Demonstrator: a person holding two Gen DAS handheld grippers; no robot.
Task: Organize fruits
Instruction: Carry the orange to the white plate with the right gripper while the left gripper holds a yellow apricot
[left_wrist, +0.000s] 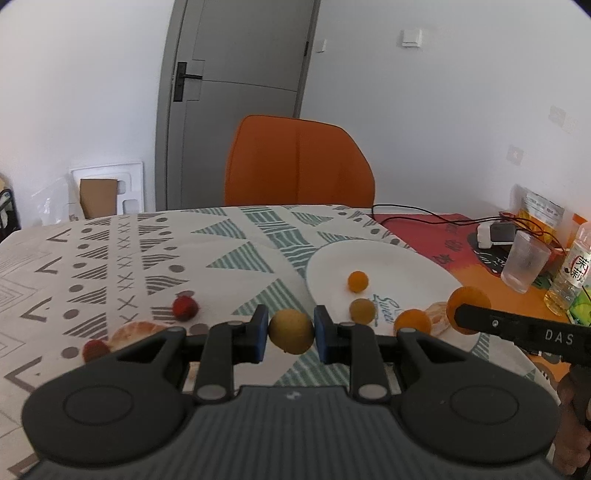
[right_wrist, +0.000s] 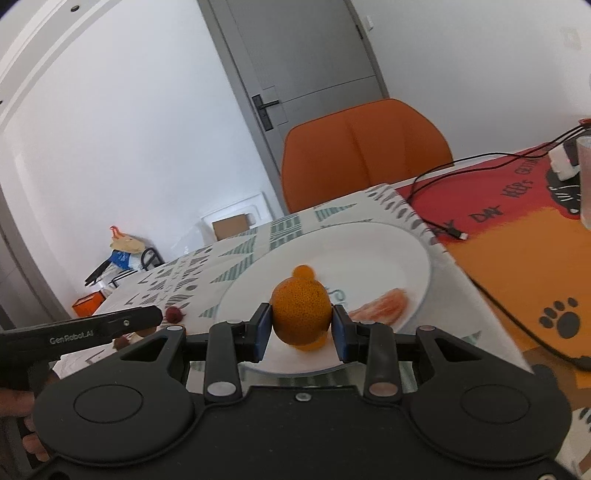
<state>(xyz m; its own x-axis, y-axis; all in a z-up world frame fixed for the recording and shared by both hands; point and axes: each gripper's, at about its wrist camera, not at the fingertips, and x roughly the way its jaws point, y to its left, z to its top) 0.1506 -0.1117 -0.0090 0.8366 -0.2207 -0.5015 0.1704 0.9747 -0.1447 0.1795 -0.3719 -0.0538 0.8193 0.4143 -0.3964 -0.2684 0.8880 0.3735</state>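
Orange (right_wrist: 301, 314) in right gripper (right_wrist: 301, 326) — over plate (right_wrist: 413, 254)

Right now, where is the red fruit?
Left wrist view: the red fruit lies on the patterned tablecloth, left of the left gripper and well left of the white plate.

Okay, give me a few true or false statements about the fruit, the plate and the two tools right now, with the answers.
1. The left tool grips a small yellowish-brown fruit. True.
2. The right tool is empty. False: it is shut on an orange fruit.
3. The white plate holds no fruit. False: a small orange fruit lies on it.
4. A red fruit lies on the patterned tablecloth, off the plate. True.
5. An orange chair stands behind the table. True.
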